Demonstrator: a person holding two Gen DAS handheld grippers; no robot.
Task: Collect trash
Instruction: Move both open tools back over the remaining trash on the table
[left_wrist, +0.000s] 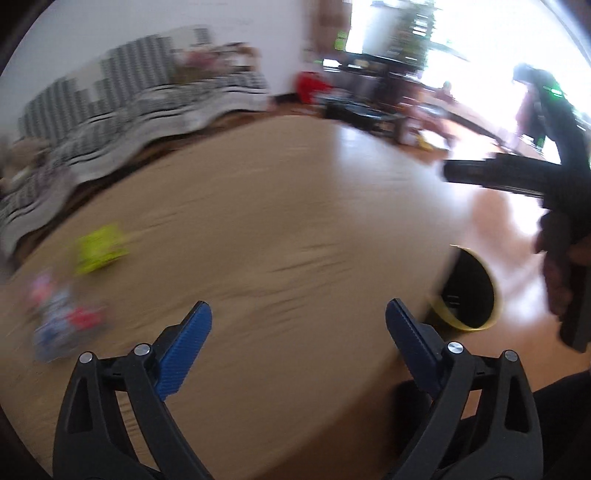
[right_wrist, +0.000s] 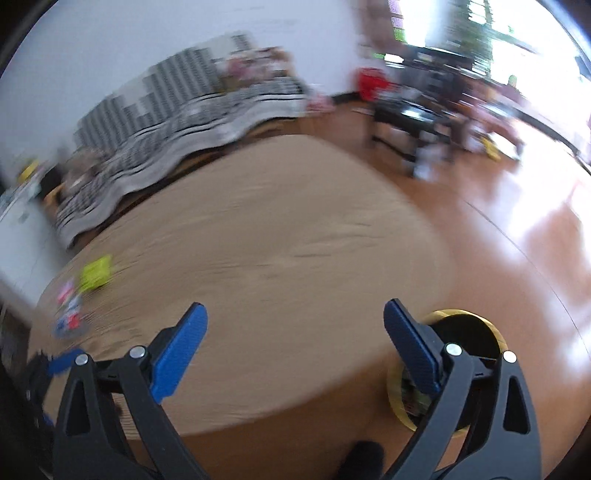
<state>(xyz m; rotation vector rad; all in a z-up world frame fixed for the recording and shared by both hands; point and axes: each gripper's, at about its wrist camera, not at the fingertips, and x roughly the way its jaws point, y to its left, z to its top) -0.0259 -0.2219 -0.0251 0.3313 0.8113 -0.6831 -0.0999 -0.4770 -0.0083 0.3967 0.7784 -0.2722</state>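
Trash still on table, both grippers empty.
Your left gripper (left_wrist: 298, 314) and right gripper (right_wrist: 295, 314) are spread; yellow wrapper (left_wrist: 100, 249) and colourful packets (left_wrist: 62, 317) remain, well apart from the yellow-rimmed bin (right_wrist: 466, 334).

Both grippers — left gripper (left_wrist: 298, 319), right gripper (right_wrist: 295, 319) — have black frames, silver rivets and ribbed blue pads.

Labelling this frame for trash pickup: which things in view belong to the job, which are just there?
Job:
yellow-green wrapper on the table
blurred red-and-blue packets near it
yellow-rimmed bin on the floor by the table
left gripper and right gripper, both open, empty

Just there:
striped sofa
dark low table
red object, too blurred to name
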